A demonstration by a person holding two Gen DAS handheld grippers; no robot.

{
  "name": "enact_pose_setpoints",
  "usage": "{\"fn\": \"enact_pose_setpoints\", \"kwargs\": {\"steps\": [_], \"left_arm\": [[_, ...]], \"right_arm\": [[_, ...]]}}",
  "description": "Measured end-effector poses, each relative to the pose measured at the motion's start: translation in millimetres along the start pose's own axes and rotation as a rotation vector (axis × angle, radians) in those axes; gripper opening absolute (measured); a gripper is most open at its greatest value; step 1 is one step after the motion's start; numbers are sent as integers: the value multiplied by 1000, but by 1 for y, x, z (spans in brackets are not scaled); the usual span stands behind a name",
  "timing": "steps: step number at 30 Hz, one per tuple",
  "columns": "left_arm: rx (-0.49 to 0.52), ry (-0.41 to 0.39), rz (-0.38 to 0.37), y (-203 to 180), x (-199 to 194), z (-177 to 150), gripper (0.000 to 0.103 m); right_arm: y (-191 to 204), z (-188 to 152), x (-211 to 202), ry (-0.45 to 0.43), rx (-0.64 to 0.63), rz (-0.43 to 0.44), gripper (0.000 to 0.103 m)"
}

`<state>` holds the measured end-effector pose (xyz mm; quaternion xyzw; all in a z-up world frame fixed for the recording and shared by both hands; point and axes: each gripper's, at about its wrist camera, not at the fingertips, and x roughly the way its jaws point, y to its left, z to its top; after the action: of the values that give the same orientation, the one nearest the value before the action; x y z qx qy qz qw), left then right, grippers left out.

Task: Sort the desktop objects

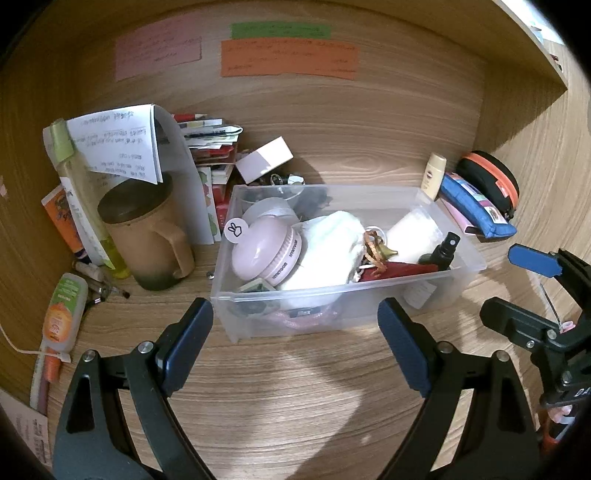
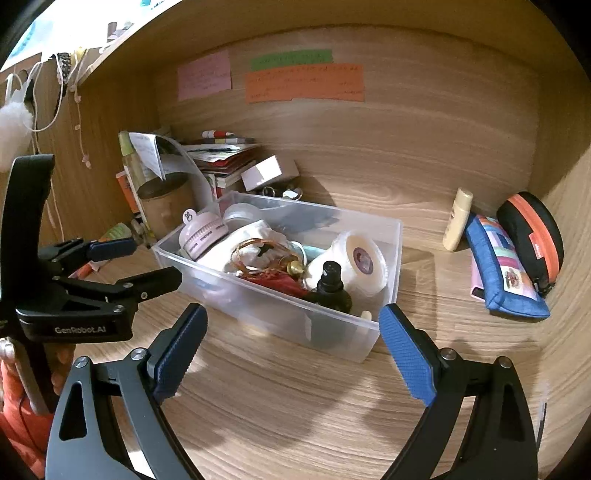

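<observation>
Surface: wooden desk [image 1: 280, 387] in a wood-walled nook.
Wall: three notes, pink [image 1: 159, 59], green [image 1: 280, 30], orange [image 1: 290, 59].
Bin: one clear bin [image 1: 373, 192], mid-desk, full of small items.
Mug: one [image 1: 147, 236], left of bin.
Pouches: two, blue [image 2: 502, 273] and black-orange [image 2: 535, 236], right.
Left gripper [image 1: 295, 339]: jaws wide, empty.
Right gripper [image 2: 291, 347]: jaws wide, empty.

The black body of the left gripper [image 2: 74, 314] carries "GenRobot.AI" in pale letters. A round white tag [image 1: 233, 230] on the pink round case [image 1: 264, 251] in the clear plastic bin [image 1: 369, 306] shows a two-finger hand sign. Handwriting on the wall notes and papers is too blurred to read
</observation>
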<state>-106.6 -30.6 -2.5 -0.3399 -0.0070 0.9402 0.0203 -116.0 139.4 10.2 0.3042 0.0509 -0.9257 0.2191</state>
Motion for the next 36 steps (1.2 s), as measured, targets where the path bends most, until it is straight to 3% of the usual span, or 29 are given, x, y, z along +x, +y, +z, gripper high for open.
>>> {"fn": "enact_pose_setpoints", "kwargs": {"steps": [13,17,36], "left_arm": [[-5,-2,1,-3,-2,-2,91],[-17,9,-29,-1,-2,-2,91],[-32,-8,-3,0,-7,0,91]], "right_arm": [[1,-1,2,9,2,2,93],[2,-1,3,12,1,7,93],[-1,1,-1,7,2,13,93]]}}
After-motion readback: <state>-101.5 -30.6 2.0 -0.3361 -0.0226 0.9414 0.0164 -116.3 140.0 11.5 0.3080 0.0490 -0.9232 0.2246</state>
